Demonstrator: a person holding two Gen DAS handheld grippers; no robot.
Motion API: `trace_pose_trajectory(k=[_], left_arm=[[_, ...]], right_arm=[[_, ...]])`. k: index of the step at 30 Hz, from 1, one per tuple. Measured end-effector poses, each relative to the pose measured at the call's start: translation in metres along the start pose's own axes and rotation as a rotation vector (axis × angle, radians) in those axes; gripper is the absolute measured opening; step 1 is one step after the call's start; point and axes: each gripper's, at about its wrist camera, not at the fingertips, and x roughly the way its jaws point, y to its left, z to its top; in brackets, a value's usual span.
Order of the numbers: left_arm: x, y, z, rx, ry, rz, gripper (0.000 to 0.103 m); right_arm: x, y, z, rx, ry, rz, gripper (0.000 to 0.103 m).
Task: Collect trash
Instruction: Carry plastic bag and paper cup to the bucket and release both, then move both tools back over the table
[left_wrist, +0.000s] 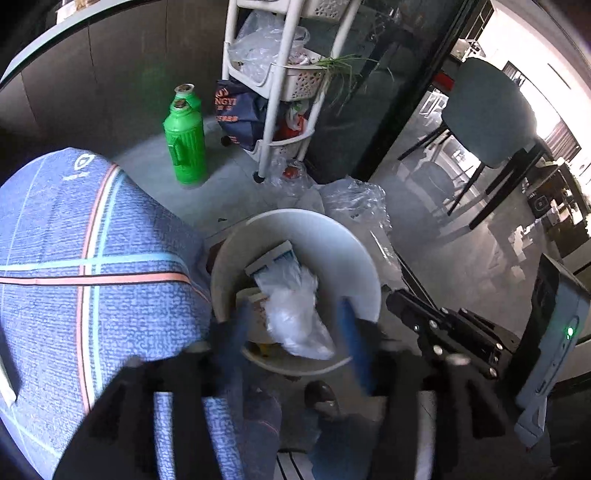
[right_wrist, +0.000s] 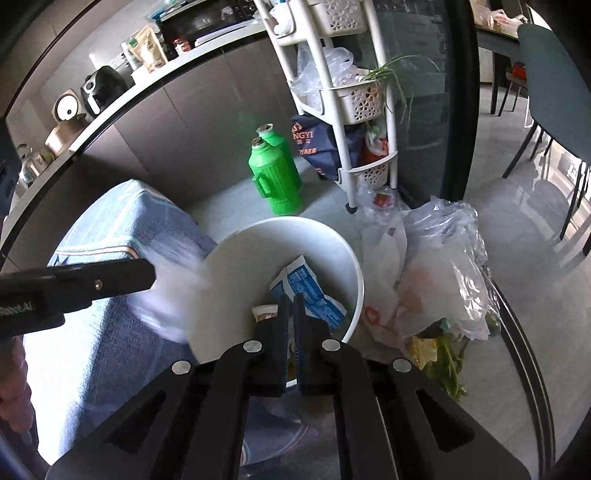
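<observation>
Left wrist view looks down into a round white plastic bin (left_wrist: 354, 254) on the grey floor, where a crumpled clear plastic bag (left_wrist: 295, 310) lies against a blue-and-white paper packet (left_wrist: 271, 258). The left gripper (left_wrist: 295, 332) hangs blurred above it, jaws wide apart, holding nothing. The right gripper (right_wrist: 291, 328), jaws nearly closed and empty, points into the bin beside a blue fabric-covered box (right_wrist: 122, 236).

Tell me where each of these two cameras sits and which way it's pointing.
Left wrist: on the left gripper, looking down into the white bin; its blurred blue fingers and the right gripper show.
Right wrist: on the right gripper, facing the same bin; the left gripper shows.
Shared: bin, green thermos, white rack.
</observation>
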Motion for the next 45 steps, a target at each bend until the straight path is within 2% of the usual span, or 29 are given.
trace_pose_trajectory(k=[1, 2, 4, 6, 8, 14, 22, 34, 40, 45], left_arm=[[-0.002, 0.001, 0.000, -0.006, -0.015, 0.003, 0.076], [-0.007, 0.002, 0.000, -0.012, -0.035, 0.005, 0.078], [-0.016, 0.004, 0.000, -0.026, -0.066, 0.018, 0.092], [-0.026, 0.007, -0.001, -0.041, -0.099, 0.030, 0.100], [-0.037, 0.010, -0.001, -0.060, -0.129, 0.037, 0.099], [-0.067, 0.025, -0.007, -0.125, -0.159, 0.036, 0.099], [-0.124, 0.069, -0.046, -0.236, -0.220, 0.079, 0.099], [-0.203, 0.179, -0.133, -0.444, -0.303, 0.246, 0.099], [-0.227, 0.230, -0.165, -0.539, -0.330, 0.266, 0.099], [-0.232, 0.263, -0.188, -0.594, -0.335, 0.259, 0.099]], right_arm=[[0.000, 0.000, -0.001, -0.002, 0.001, 0.000, 0.017], [0.000, 0.002, -0.001, -0.006, -0.004, 0.001, 0.029], [-0.002, 0.003, -0.002, -0.015, -0.009, 0.006, 0.041], [-0.005, 0.008, -0.002, -0.036, -0.013, 0.013, 0.048], [-0.010, 0.015, -0.003, -0.059, -0.031, 0.017, 0.068], [-0.025, 0.035, -0.002, -0.114, -0.055, 0.057, 0.094], [-0.041, 0.075, 0.000, -0.178, -0.043, 0.121, 0.094], [-0.058, 0.198, -0.006, -0.393, -0.028, 0.293, 0.094], [-0.054, 0.266, -0.014, -0.488, 0.003, 0.369, 0.094], [-0.034, 0.310, -0.016, -0.571, 0.047, 0.380, 0.093]])
